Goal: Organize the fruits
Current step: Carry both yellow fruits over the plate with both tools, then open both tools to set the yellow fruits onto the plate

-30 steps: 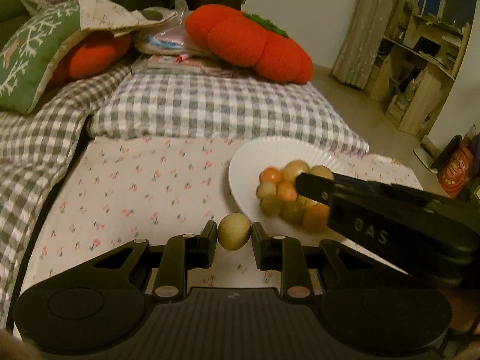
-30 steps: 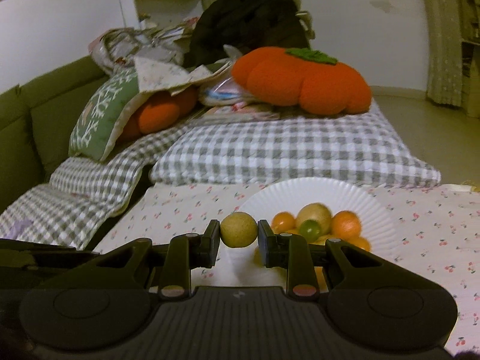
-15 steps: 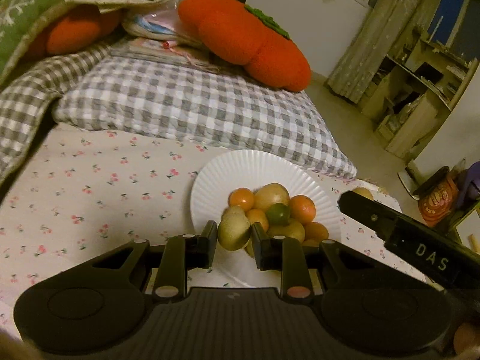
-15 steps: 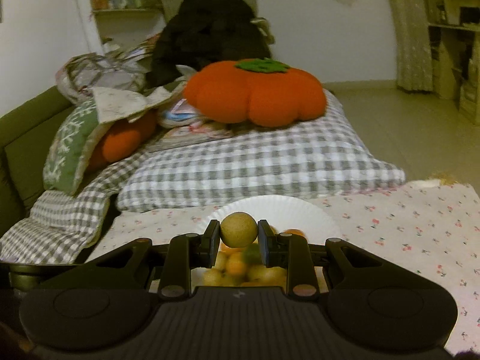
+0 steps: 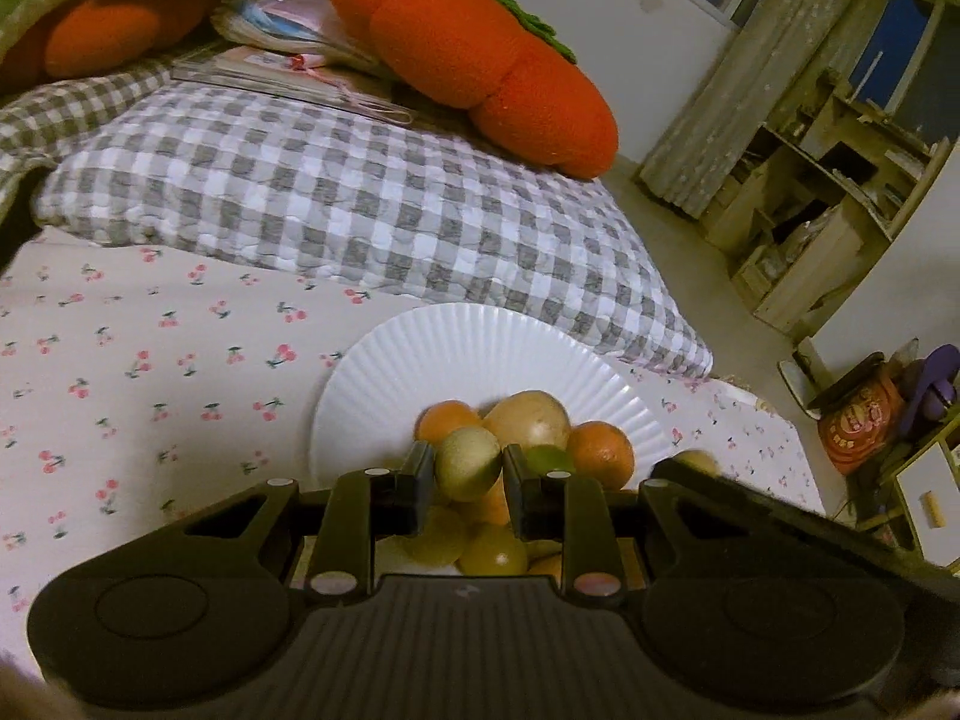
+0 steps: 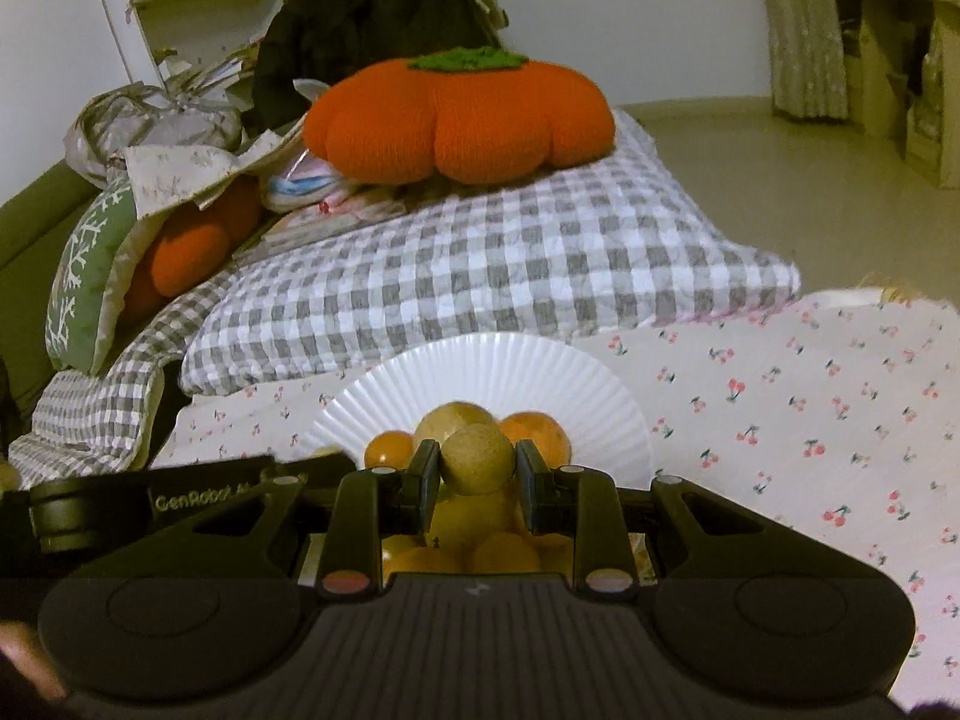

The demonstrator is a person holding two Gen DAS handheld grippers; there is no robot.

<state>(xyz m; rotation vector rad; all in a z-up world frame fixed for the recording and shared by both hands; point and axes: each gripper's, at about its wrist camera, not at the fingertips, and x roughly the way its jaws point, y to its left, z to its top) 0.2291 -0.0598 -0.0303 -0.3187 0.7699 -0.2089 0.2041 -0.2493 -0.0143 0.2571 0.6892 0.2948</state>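
A white ribbed plate (image 5: 474, 354) on the cherry-print cloth holds a pile of several small fruits (image 5: 528, 420), orange, yellow and green. My left gripper (image 5: 468, 468) is shut on a small green-brown round fruit (image 5: 468, 461) just above the pile's near side. My right gripper (image 6: 479, 465) is shut on a similar brown-green fruit (image 6: 479, 457) over the same plate (image 6: 480, 369) and its fruits (image 6: 531, 429). The right gripper's body shows at the left wrist view's right edge (image 5: 750, 516); the left gripper's body shows at the right wrist view's left (image 6: 156, 504).
A grey checked pillow (image 5: 336, 204) lies right behind the plate, with an orange pumpkin cushion (image 5: 480, 54) on it. More cushions and papers are stacked at the left (image 6: 120, 252). Bare floor and wooden shelves (image 5: 828, 192) are to the right.
Both grippers, each still holding its fruit, have moved in over the plate and lower toward the fruit pile. The right gripper now sits close beside the left one.
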